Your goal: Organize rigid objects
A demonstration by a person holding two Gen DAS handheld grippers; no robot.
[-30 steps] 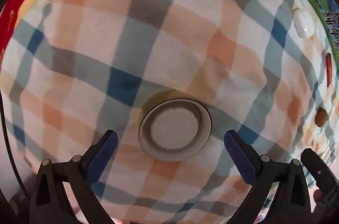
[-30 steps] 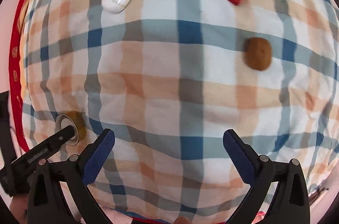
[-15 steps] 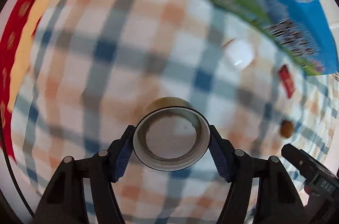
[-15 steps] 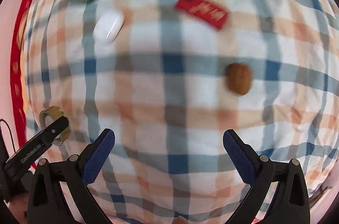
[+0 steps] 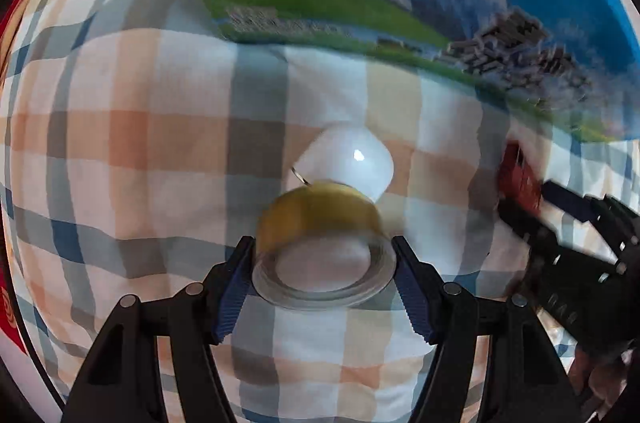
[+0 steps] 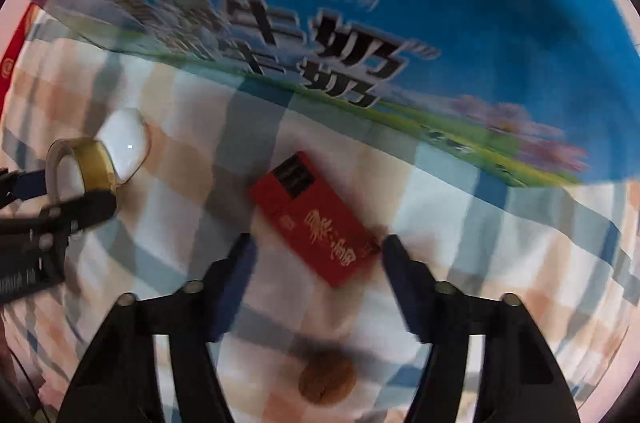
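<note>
L wrist view: your left claw [image 5: 324, 271] grips the tape roll [image 5: 320, 235], lifted above the checked cloth [image 5: 120, 143], w/ the white case [image 5: 348, 163] just beyond. R wrist view: your right claw [image 6: 316, 259] has just been closing around the red box's [image 6: 316, 219] near end; can't tell if pads press it; walnut [image 6: 327, 377] nearer you.

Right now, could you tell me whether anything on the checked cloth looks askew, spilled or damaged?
Nothing looks spilled or damaged. The flat red box with gold lettering lies at a slant between the right gripper's closing jaws, one corner at the right pad. The yellow roll of tape is clamped in the left gripper, covering part of the white rounded case.
</note>
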